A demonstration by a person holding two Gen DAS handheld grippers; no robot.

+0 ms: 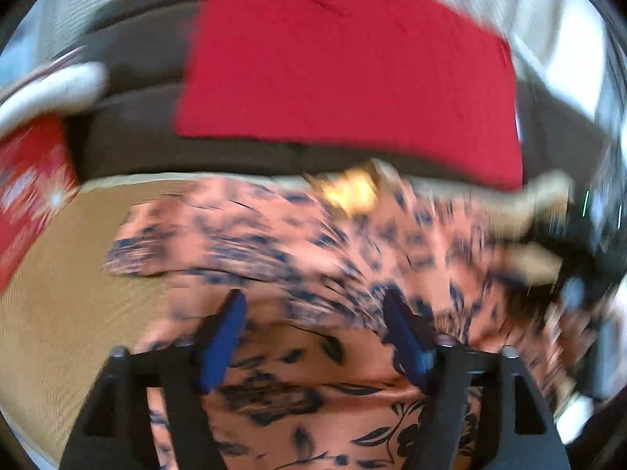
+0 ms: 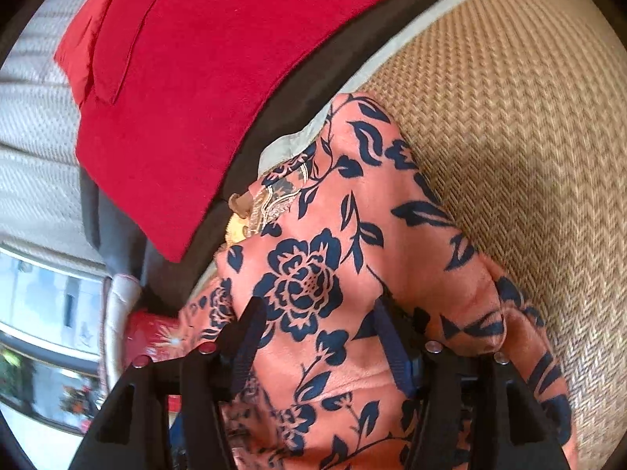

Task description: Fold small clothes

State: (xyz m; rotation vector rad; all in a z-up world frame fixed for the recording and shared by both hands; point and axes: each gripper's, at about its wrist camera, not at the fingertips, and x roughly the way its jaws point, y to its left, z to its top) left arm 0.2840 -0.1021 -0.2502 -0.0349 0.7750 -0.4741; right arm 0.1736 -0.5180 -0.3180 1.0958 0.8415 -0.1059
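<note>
The left claw (image 1: 313, 313) is seen spread wide, its two blue-padded fingers (image 1: 223, 337) well apart, with nothing pinched between them. Salmon cloth with a dark floral print, the garment (image 1: 313, 352), fills the gap between the fingers and the space under and ahead of them; whether the pads touch it cannot be told, as the left wrist view is heavily blurred. The garment is spread across a tan woven mat (image 1: 58, 293), which shows bare to the left of the left claw. Ahead of the claw, past the garment's far edge, a red cloth (image 1: 345, 66) is draped over a dark brown cushion (image 1: 137, 129). A small gold patch (image 1: 352, 192) is seen at the garment's far edge, straight ahead of the claw. At the far right of that view a dark blurred shape is seen; what it is cannot be told.

The right claw (image 2: 317, 321) is likewise held wide apart, and nothing is gripped. The garment (image 2: 313, 274) lies between and beneath its fingers (image 2: 250, 337), bunched into folds just to the right of the right finger. From this claw the garment's long axis runs forward and slightly to the right, narrowing towards a tip ahead. The mat (image 2: 509, 137) is seen bare to the right of the claw and ahead on that side. Ahead and to the left the red cloth (image 2: 196, 78) lies over the cushion (image 2: 298, 90), with the gold patch (image 2: 239, 229) showing at the garment's left edge, just beside the cushion.
</note>
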